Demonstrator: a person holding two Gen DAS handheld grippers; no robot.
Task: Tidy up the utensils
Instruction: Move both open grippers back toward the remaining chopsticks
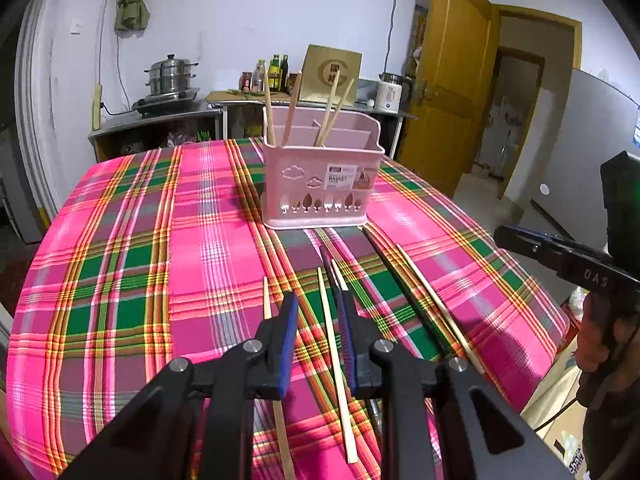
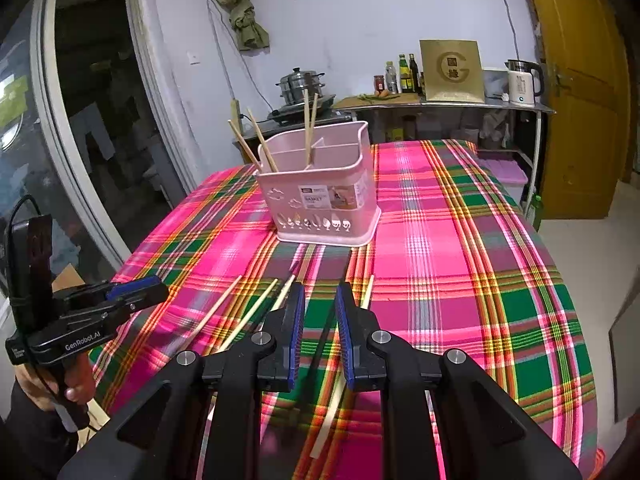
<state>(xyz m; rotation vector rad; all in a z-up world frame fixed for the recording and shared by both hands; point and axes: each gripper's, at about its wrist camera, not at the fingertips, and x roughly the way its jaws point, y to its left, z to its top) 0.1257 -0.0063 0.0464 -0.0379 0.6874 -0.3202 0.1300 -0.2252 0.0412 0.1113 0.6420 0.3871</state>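
A pink utensil basket (image 1: 320, 184) stands on the plaid tablecloth, with several wooden chopsticks (image 1: 329, 110) upright in it; it also shows in the right wrist view (image 2: 326, 196). More chopsticks lie loose on the cloth in front of it. My left gripper (image 1: 318, 304) is open and empty, hovering above a light chopstick (image 1: 336, 364). A dark chopstick (image 1: 404, 292) and a light one (image 1: 436, 308) lie to its right. My right gripper (image 2: 319, 294) is open and empty above a dark chopstick (image 2: 322, 340); light chopsticks (image 2: 248, 316) lie to its left.
The plaid-covered table (image 1: 160, 240) drops off at its left, right and near edges. Behind it a counter holds a steel steamer pot (image 1: 171, 76), bottles (image 1: 276, 72), a gold box (image 1: 330, 74) and a kettle (image 1: 390, 92). A wooden door (image 1: 448, 80) stands open at right.
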